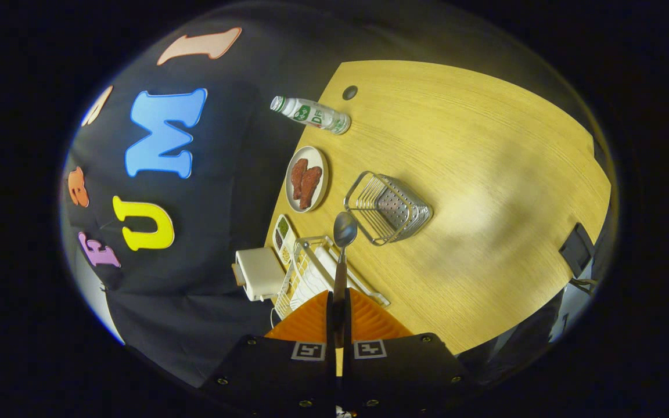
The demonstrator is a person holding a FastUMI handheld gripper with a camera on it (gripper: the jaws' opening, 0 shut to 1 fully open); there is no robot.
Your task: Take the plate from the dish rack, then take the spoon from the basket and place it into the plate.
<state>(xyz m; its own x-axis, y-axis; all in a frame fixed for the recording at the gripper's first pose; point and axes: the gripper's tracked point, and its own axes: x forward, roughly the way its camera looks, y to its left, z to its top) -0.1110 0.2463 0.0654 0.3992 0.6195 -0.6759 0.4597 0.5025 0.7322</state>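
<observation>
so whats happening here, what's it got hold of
A hand-held gripper has its fingers shut on the handle of a spoon, whose bowl points ahead, lifted above the wooden table. Just beyond the spoon lies the empty metal basket. The white dish rack sits beside the fingers. Further off are a plate of food and a bottle.

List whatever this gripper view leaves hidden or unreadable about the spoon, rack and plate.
- Spoon: the lower handle is hidden between the shut jaws of the gripper.
- Dish rack: its near end is covered by the fingers; whether the task's plate sits inside it cannot be told.
- Basket: too small to tell what it holds.
</observation>
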